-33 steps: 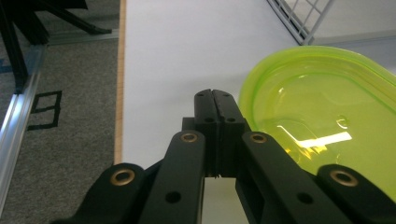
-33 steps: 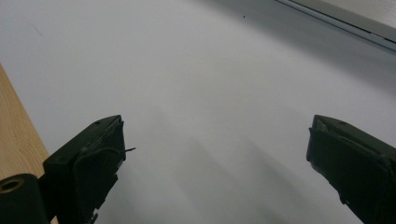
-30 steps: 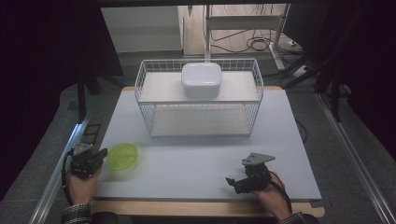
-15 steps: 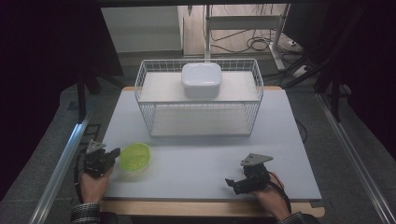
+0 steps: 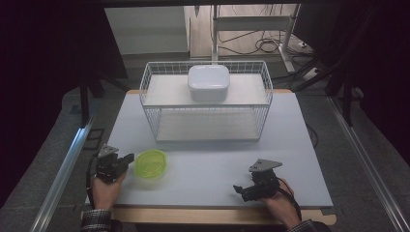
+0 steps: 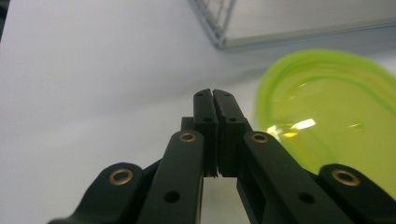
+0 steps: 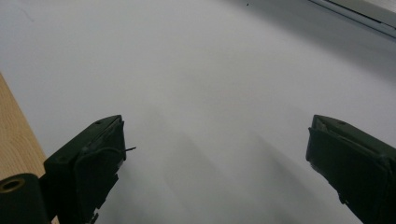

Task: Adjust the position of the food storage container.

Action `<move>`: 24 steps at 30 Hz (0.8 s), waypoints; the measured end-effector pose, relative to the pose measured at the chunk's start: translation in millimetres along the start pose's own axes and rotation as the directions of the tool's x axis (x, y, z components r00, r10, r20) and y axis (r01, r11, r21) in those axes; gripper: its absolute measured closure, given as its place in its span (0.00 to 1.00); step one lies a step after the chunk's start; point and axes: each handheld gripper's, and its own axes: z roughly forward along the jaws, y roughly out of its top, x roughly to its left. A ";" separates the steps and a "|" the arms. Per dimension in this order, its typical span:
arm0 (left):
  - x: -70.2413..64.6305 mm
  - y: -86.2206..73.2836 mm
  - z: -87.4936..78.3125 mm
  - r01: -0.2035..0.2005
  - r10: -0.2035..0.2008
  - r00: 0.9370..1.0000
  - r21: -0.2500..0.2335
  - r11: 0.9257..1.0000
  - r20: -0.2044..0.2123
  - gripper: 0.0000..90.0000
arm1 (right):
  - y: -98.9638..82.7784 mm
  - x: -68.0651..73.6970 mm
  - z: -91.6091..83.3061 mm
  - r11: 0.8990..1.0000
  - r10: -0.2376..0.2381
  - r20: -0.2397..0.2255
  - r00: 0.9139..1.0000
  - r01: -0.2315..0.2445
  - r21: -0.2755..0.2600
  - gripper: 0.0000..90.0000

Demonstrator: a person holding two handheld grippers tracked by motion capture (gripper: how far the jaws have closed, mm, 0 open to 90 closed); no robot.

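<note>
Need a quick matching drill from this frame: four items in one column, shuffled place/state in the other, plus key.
Items
1. white lidded container
2. green bowl
3. left gripper
4. right gripper

Place or state
A. jaws wide apart over bare mat
B. on the wire rack's upper shelf
C. jaws pressed together, nothing between them
D. on the mat, just beside the left gripper

Pairs: 1-B, 2-D, 3-C, 4-A

Table point(image 5: 290, 145), pale grey top, wooden near edge. Wire basket point(image 5: 208, 104) at far centre; green bowl point(image 5: 152, 164) near-left of basket.
</note>
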 end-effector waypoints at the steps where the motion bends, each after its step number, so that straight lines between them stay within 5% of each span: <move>1: 2.3 -1.1 0.7 0.000 0.000 1.000 0.012 1.000 0.004 0.99 | 0.0 -0.1 0.0 1.000 0.001 0.000 1.000 -0.001 -0.001 0.05; 6: -0.9 -4.8 9.1 -0.030 0.023 0.996 0.072 0.997 0.091 0.99 | -0.1 0.0 0.4 1.000 -0.002 0.001 1.000 0.002 0.002 0.05; 17: -18.0 -4.4 21.9 -0.034 0.017 0.989 0.117 0.993 0.144 0.99 | -0.7 1.0 2.2 1.000 -0.005 0.007 1.000 0.005 0.010 0.05; 24: -35.2 -2.5 28.8 -0.080 0.054 0.982 0.134 0.988 0.181 0.99 | -0.8 1.4 2.9 1.000 -0.010 0.008 1.000 0.009 0.012 0.05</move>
